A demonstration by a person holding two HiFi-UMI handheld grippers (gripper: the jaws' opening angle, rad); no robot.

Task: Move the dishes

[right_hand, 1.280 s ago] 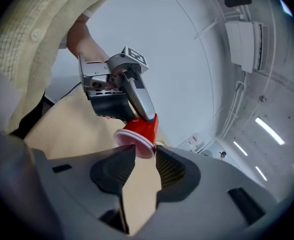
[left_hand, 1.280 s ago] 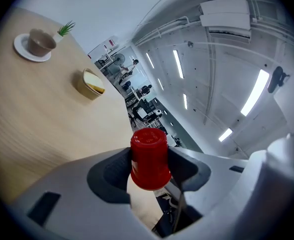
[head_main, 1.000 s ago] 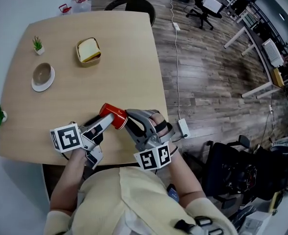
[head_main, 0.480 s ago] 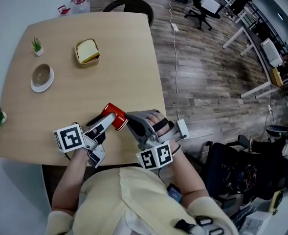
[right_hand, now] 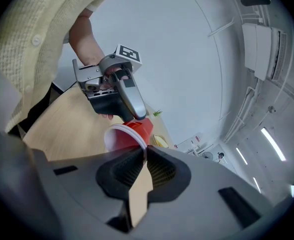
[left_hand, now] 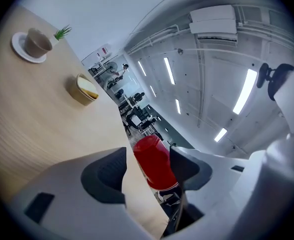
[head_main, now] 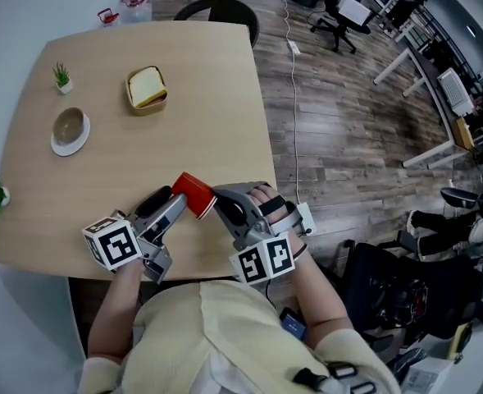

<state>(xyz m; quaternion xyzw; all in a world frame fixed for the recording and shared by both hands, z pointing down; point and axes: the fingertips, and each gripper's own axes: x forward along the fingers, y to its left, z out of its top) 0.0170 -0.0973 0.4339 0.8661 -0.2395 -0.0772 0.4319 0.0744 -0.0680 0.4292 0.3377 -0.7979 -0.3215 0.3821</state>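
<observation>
Red cup [head_main: 194, 194] now pinched by right gripper [head_main: 216, 198] fingers; left gripper [head_main: 172, 202] fingers have parted.

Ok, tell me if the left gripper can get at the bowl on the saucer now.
Probably yes. The left gripper has its jaws apart around the red cup, which the right gripper pinches by its rim; bare tabletop lies between it and the bowl.

A red cup [head_main: 194, 194] hangs tipped on its side over the table's near edge. Its white-lined rim is pinched by the right gripper [head_main: 216, 198], and its body lies between the left gripper's [head_main: 178, 199] parted jaws — perhaps touching one. Far across the table, a tan bowl [head_main: 69, 123] sits on a white saucer [head_main: 58, 146], with a yellow-filled bowl [head_main: 147, 88] nearby.
</observation>
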